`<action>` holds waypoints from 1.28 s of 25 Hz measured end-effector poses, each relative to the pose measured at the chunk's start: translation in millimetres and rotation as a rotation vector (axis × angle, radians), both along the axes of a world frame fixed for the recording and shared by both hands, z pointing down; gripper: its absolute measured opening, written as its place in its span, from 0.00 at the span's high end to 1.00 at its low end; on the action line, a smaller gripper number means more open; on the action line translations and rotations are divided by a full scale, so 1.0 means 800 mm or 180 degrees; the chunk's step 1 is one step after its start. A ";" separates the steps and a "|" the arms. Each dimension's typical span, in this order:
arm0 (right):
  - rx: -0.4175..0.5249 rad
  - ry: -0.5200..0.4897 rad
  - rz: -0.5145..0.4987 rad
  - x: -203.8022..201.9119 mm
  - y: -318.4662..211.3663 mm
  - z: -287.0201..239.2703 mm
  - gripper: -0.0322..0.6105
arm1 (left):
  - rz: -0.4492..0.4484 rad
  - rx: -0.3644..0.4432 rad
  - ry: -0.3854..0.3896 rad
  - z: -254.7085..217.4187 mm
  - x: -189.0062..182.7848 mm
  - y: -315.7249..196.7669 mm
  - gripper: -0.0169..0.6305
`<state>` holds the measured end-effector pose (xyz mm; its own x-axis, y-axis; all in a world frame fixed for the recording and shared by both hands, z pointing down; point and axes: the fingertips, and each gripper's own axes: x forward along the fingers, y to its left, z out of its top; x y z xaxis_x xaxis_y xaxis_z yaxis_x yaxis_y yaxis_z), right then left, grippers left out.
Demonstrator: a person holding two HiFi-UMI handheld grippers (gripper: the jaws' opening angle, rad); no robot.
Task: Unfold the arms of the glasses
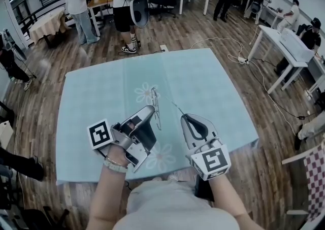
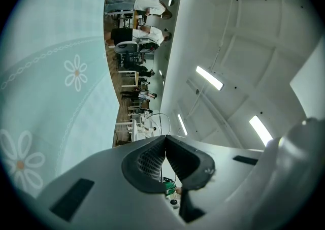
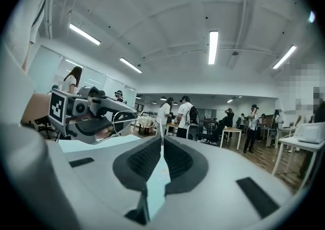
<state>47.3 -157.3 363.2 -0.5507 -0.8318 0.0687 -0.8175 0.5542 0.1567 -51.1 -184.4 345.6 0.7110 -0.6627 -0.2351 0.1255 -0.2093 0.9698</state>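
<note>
The thin wire-framed glasses [image 1: 155, 103] hang above the light blue tablecloth [image 1: 101, 97], held between both grippers. My left gripper [image 1: 151, 108] is shut on the frame beside a lens; in the left gripper view a lens rim [image 2: 161, 117] curves up from the closed jaws [image 2: 165, 138]. My right gripper [image 1: 184, 117] is shut on the end of one thin arm [image 1: 174, 105], which runs slanting from the frame to its tips. In the right gripper view the jaws [image 3: 162, 140] pinch that arm, and the left gripper [image 3: 89, 115] with the lens rim [image 3: 123, 119] shows at the left.
The cloth bears flower prints [image 1: 147, 93]. Several people stand beyond the table's far edge [image 1: 122, 5]. White desks [image 1: 284, 46] and a cable on the wooden floor [image 1: 254, 71] lie to the right. A checked chair [image 1: 315, 173] stands at the right edge.
</note>
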 end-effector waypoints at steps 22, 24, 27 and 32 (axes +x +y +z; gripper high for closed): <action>0.0042 0.0150 0.0197 0.034 -0.038 -0.015 0.89 | 0.0171 -0.0015 0.0032 0.006 -0.004 0.020 0.96; 0.0046 0.0168 0.0179 0.034 -0.042 -0.012 0.89 | 0.0172 -0.0019 0.0054 0.006 -0.006 0.021 0.96; 0.0049 0.0191 0.0169 0.033 -0.048 -0.009 0.89 | 0.0179 -0.0027 0.0082 0.007 -0.007 0.025 0.96; 0.0046 0.0235 0.0183 0.037 -0.059 -0.005 0.89 | 0.0214 -0.0006 0.0074 0.006 -0.004 0.030 0.96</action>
